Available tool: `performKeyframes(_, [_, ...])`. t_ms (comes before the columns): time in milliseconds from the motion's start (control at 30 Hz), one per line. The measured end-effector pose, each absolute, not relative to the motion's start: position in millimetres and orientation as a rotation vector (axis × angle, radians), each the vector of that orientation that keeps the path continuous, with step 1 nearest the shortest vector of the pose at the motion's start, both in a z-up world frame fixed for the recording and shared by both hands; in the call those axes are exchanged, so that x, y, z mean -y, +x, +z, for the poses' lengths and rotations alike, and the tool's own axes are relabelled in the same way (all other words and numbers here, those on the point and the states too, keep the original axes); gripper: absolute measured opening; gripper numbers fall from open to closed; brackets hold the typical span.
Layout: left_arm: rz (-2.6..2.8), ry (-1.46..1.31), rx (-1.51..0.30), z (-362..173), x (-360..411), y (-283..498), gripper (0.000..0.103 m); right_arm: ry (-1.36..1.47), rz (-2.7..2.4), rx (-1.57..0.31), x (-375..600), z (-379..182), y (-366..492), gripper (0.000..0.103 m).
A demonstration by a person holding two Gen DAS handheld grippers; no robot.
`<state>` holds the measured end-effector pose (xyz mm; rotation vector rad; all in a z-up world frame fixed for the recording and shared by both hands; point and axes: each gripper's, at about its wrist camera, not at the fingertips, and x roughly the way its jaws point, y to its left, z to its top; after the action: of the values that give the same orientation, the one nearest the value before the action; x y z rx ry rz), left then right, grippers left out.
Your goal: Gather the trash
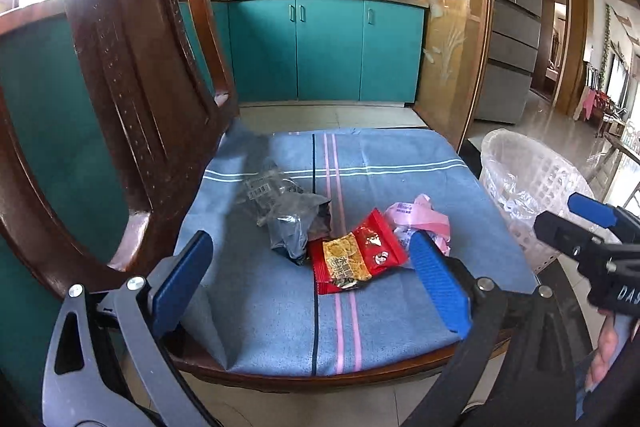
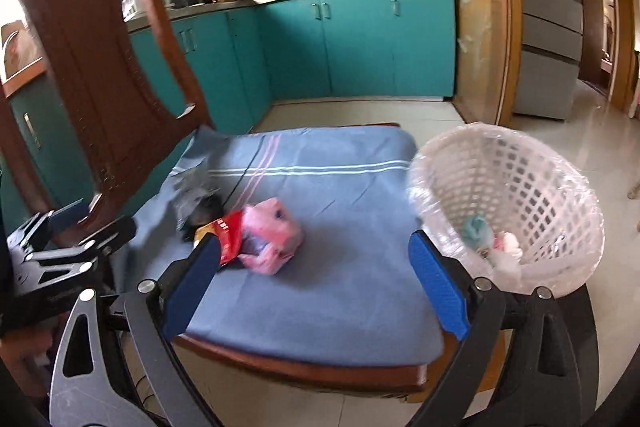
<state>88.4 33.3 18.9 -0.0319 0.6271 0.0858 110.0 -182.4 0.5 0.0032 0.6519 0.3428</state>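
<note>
A: Where's the trash sitting?

B: 3 pieces lie mid-frame on the blue striped cloth chair cushion point(image 1: 380, 187): a crumpled grey-and-clear plastic film bag point(image 1: 286, 215), a red-and-yellow foil snack packet point(image 1: 356, 255) overlapping its lower right, and a pink crumpled plastic bag point(image 1: 420, 219) touching the packet's right side. The white lattice plastic wastebasket with a clear liner point(image 2: 516, 203) stands just beside the cushion, at the right of the frame.

A: And the tongs?

B: The left gripper point(image 1: 312, 291) is spread wide with nothing between its blue pads, low in frame before the packet. The right gripper point(image 2: 320, 291) is also spread and empty.

A: How will they handle?

B: All 3 look light, limp and slippery. I'd pinch a raised fold or the packet's sealed edge, not a flat face; thin film may slide out or drag its neighbour along.
</note>
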Motion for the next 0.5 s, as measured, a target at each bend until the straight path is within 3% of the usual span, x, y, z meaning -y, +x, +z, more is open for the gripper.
performKeyframes(500, [0.051, -0.028, -0.651, 15.7, -22.0, 92.1, 0.098, -0.013, 0.346, -0.665, 176.7, -5.1, 115.9, 0.093])
